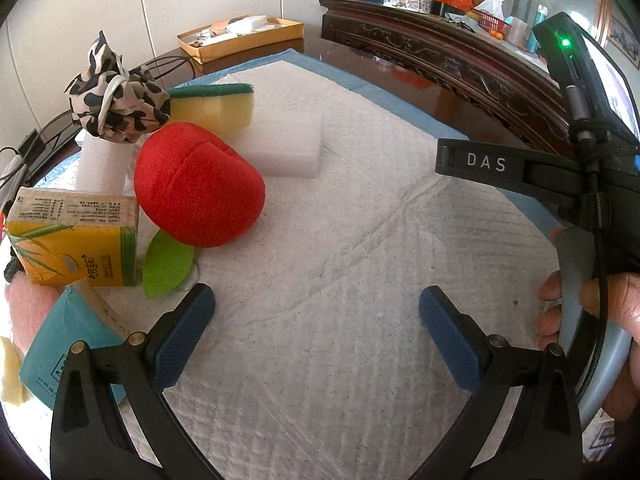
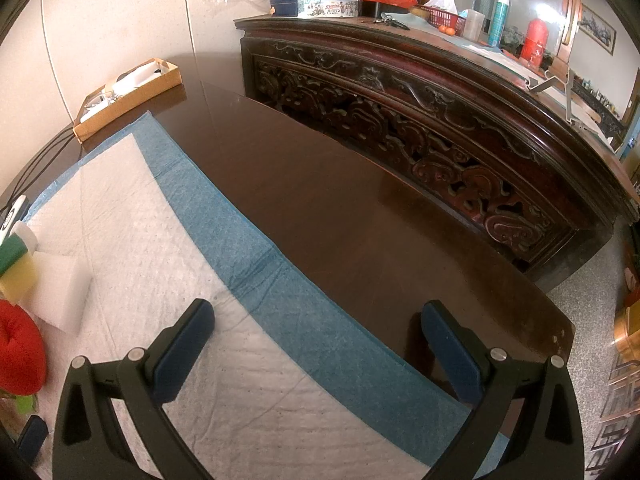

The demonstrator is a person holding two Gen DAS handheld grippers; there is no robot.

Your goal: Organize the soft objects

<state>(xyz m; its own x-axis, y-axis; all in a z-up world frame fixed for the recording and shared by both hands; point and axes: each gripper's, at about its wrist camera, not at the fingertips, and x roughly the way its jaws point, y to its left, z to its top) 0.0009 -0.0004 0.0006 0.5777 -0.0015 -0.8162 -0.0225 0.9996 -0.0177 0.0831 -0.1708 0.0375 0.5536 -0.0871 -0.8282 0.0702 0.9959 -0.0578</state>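
Dark polished wooden table (image 2: 320, 208), carved dark sideboard (image 2: 420, 140) behind it, pale panelled wall beyond. A white absorbent pad (image 1: 340, 260) with a blue border covers the near part of the table; a shallow cardboard tray (image 1: 240, 38) of odds and ends sits past its far edge.

Left wrist view, left to right. Soft things cluster on the pad's left side: a teal tissue pack (image 1: 60, 344) at the lower edge, touching a yellow tissue pack (image 1: 76, 236) above it; something pink and fuzzy (image 1: 28, 304) peeks out between them at the frame edge. Behind, a leopard-print cloth bundle (image 1: 116, 92) sits on top of a white upright cylinder (image 1: 100, 164). Just right of that, a yellow sponge with green scrub top (image 1: 216, 106) rests against a white foam block (image 1: 284, 148). In front of both — a red plush apple (image 1: 196, 186) with a green felt leaf (image 1: 166, 262) lying flat on the pad.

Left gripper (image 1: 316, 324): released, blue pads spread wide, nothing between them, hovering over bare pad right of the apple.

Far right, the other gripper's black body marked "DAS" (image 1: 486, 162), a hand (image 1: 600, 304) around its handle.

Right gripper (image 2: 318, 340): fingers likewise wide apart and empty, straddling the pad's blue border and bare table — well apart from the soft things.
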